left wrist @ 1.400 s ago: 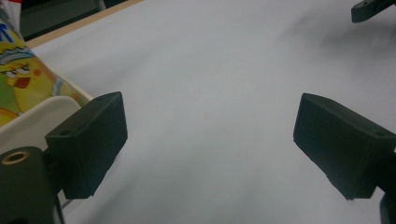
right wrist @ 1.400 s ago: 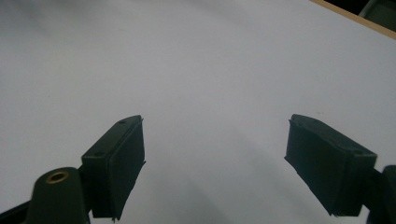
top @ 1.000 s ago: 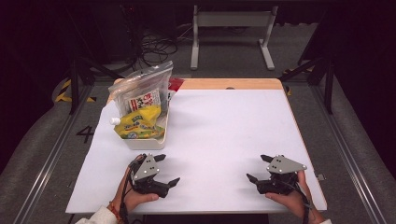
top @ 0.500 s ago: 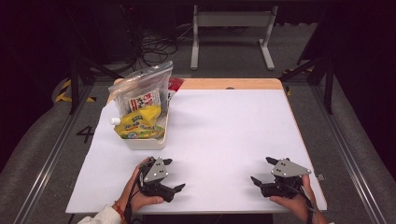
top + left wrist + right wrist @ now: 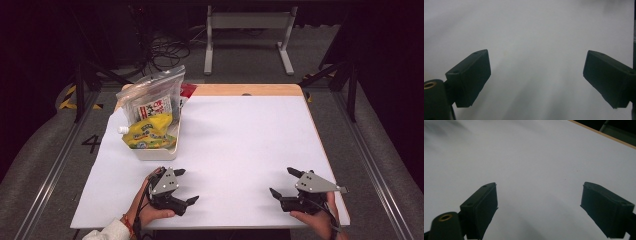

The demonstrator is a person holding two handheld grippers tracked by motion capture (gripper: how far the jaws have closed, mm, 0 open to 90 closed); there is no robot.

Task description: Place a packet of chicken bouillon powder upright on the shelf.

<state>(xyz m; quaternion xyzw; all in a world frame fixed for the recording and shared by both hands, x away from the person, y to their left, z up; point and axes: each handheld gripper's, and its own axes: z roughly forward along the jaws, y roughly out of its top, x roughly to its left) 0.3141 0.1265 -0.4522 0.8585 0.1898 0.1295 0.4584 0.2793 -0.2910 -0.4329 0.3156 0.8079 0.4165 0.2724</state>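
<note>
My left gripper (image 5: 186, 186) rests low over the white table (image 5: 240, 145) near its front edge, left of centre, held by a hand. Its jaws stand wide apart with nothing between them; in the left gripper view the gripper (image 5: 536, 80) frames bare white surface. My right gripper (image 5: 285, 182) sits near the front right corner, also held by a hand, open and empty. In the right gripper view the gripper (image 5: 539, 206) looks across plain white tabletop toward the wooden edge (image 5: 604, 133).
A white bin (image 5: 155, 150) stands at the table's left side, holding a yellow pouch (image 5: 147, 132) and a clear bag of packets (image 5: 152, 100). A red item (image 5: 187, 91) lies behind it. A metal stand (image 5: 247, 30) is on the floor beyond the table.
Both hands have drawn back toward the front edge of the table. The left gripper has shifted slightly right. Both stay open.
</note>
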